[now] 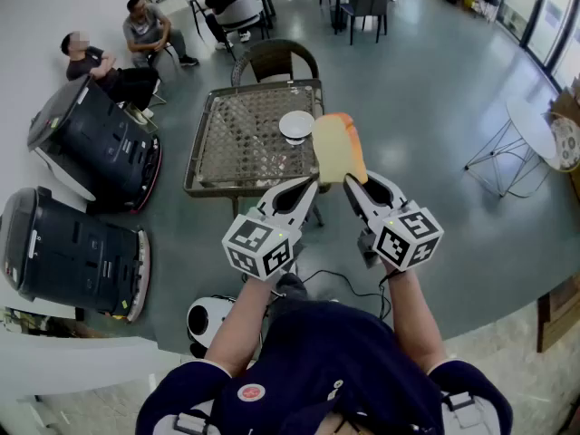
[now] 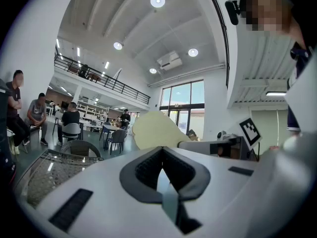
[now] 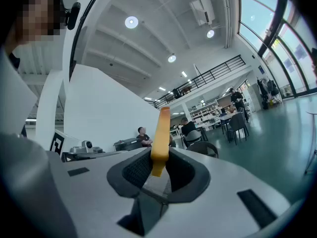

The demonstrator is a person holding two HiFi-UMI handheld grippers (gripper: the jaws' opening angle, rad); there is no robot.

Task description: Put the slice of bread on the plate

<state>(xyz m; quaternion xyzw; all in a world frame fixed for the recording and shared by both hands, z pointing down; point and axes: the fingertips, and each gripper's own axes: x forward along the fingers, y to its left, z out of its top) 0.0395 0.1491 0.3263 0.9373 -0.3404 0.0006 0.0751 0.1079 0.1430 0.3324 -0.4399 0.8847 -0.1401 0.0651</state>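
A slice of bread (image 1: 337, 148) with an orange crust stands upright, pinched by its lower edge in my right gripper (image 1: 349, 181), which is shut on it. The right gripper view shows the slice edge-on (image 3: 161, 138) rising from between the dark pads. A small white plate (image 1: 296, 125) lies near the right edge of a mesh-topped table (image 1: 231, 143), beyond and below the grippers. My left gripper (image 1: 310, 185) is held level just left of the right one, jaws together and nothing in them. From the left gripper view the slice's pale face (image 2: 156, 131) shows ahead.
A wicker chair (image 1: 275, 62) stands behind the table. Two dark machines (image 1: 86, 143) (image 1: 68, 252) sit on the floor at left, with seated people beyond them. A white round table (image 1: 530, 125) stands at right. A white round device (image 1: 208, 320) and cable lie by the person's feet.
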